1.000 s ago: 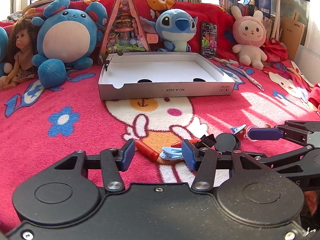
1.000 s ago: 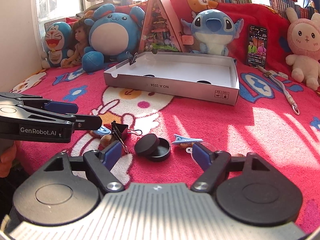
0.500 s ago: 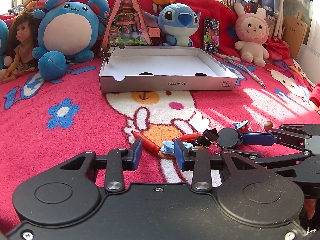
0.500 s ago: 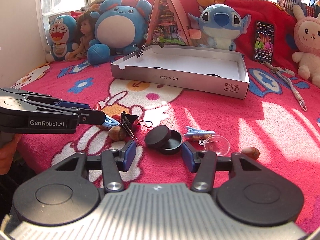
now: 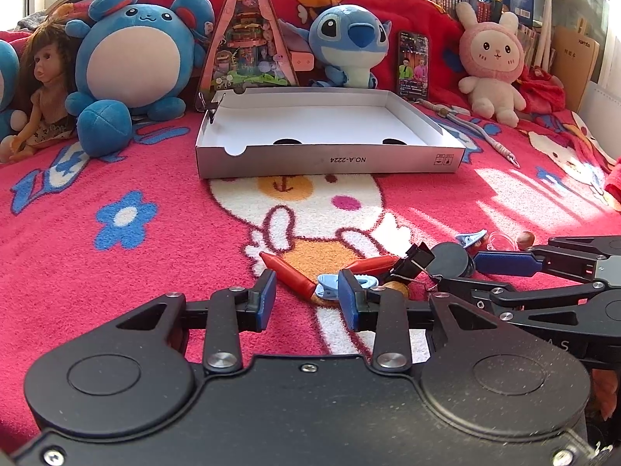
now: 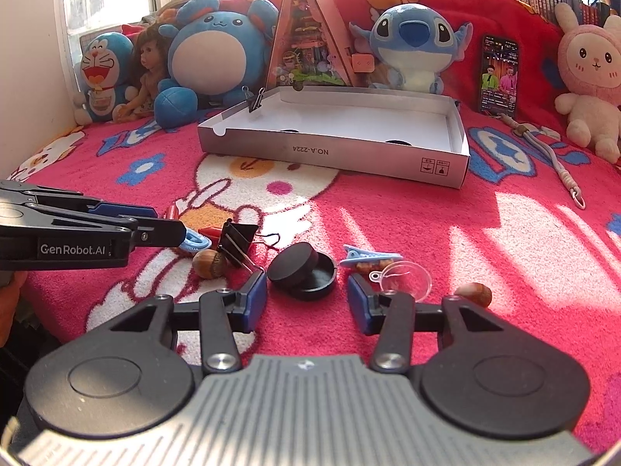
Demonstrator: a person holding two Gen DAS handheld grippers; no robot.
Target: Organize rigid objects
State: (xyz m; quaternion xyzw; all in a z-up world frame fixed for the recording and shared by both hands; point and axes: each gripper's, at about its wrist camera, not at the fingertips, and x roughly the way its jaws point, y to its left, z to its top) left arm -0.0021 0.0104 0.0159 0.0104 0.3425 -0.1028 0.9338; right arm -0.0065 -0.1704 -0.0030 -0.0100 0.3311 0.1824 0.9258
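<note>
Your left gripper (image 5: 306,295) sits low over the red blanket (image 5: 116,272) with its blue pads parted and nothing clamped; a red crayon (image 5: 287,270) and a light-blue clip (image 5: 330,285) lie just beyond the tips, the clip close against the right pad, though whether it touches is hard to tell from this angle. Your right gripper (image 6: 306,299) is likewise spread wide and holds nothing, its fingers flanking the near side of a black round tin (image 6: 302,272) whose lid leans on the base. Left of the tin lie a black binder clip (image 6: 236,242) and an acorn (image 6: 209,264); right of it are a second blue clip (image 6: 368,256), a clear plastic scoop (image 6: 407,279) and another acorn (image 6: 473,293). The white cardboard tray (image 6: 330,151) rests farther back toward the blanket's far edge, in front of the plush toys (image 6: 217,50), with one small binder clip (image 6: 254,99) pinched on its far left corner.
</note>
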